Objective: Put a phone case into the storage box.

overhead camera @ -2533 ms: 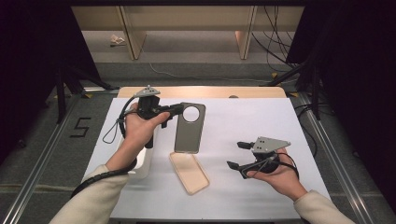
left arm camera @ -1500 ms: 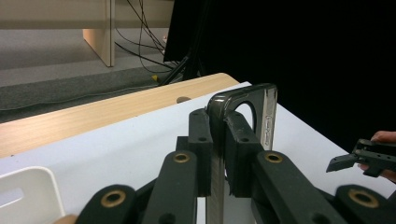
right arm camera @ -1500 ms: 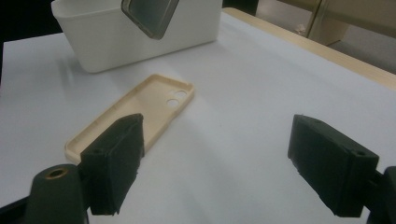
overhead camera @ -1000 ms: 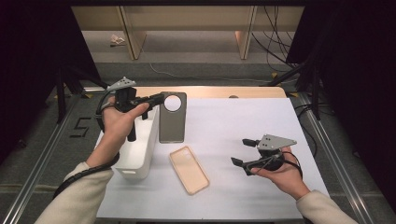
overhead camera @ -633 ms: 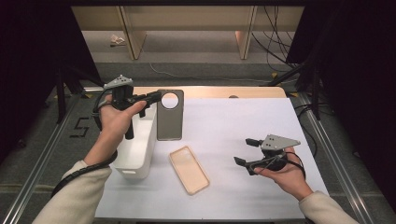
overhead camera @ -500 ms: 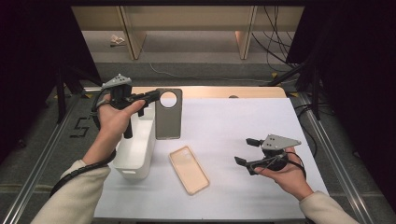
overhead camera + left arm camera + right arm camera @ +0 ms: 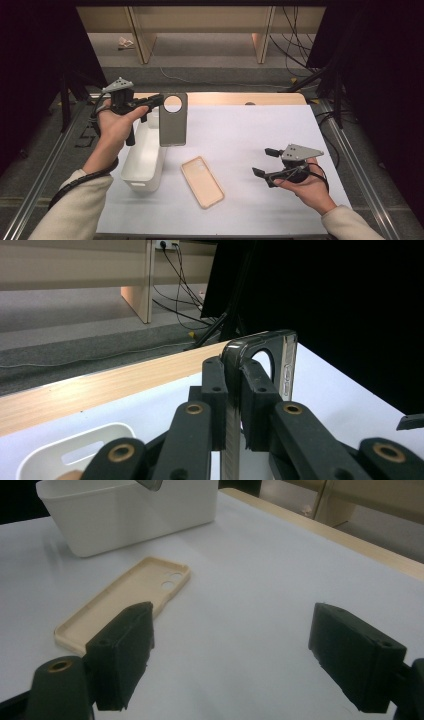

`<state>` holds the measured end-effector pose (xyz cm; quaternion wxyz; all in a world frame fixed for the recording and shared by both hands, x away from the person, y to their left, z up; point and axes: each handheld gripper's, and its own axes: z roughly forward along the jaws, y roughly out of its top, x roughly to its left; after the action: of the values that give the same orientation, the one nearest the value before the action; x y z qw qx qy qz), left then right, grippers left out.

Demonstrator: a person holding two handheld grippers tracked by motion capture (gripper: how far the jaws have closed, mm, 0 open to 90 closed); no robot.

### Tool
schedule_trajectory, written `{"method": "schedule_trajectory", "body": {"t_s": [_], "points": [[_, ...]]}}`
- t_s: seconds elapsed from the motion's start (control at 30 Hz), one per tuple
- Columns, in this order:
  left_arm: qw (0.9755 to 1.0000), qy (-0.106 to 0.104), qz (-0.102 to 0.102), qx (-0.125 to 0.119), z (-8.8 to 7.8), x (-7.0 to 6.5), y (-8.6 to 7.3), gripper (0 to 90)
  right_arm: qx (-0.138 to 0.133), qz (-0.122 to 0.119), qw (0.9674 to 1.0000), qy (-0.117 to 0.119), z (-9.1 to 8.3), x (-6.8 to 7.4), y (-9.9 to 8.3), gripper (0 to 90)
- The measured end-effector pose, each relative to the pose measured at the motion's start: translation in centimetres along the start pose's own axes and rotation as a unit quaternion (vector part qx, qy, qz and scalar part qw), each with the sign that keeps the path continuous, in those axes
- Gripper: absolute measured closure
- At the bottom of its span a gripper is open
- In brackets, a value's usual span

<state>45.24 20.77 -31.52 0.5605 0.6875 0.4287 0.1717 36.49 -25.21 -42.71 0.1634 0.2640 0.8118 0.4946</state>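
A grey phone case [image 7: 173, 120] with a round camera hole hangs upright in the air, beside the white bin [image 7: 145, 159] and over its right rim. My left gripper [image 7: 159, 100] is shut on the case's top left corner; in the left gripper view the pads [image 7: 215, 405] clamp the case's thin edge [image 7: 260, 347]. A beige phone case [image 7: 201, 181] lies flat on the white table sheet, hollow side up. My right gripper [image 7: 265, 161] hovers open and empty above the sheet at the right, with the beige case [image 7: 125, 600] ahead of its left jaw.
The white bin [image 7: 125, 510] stands at the left of the white sheet [image 7: 260, 125]. A wooden strip [image 7: 240, 98] marks the table's far edge, with metal rails on both sides. Beyond lie the floor, cables and furniture legs.
My left gripper has carried the grey case leftward, from mid-table to the right rim of the white bin. The right gripper has stayed where it was.
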Motion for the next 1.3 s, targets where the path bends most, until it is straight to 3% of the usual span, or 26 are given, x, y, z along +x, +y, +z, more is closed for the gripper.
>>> {"method": "schedule_trajectory", "body": {"t_s": [1.3], "points": [[0.9991,0.043,0.005,-0.003,-2.0,5.0,1.1,82.1,0.002,0.002,1.0000,-0.002,0.1,-0.1,-0.1,19.5]]}}
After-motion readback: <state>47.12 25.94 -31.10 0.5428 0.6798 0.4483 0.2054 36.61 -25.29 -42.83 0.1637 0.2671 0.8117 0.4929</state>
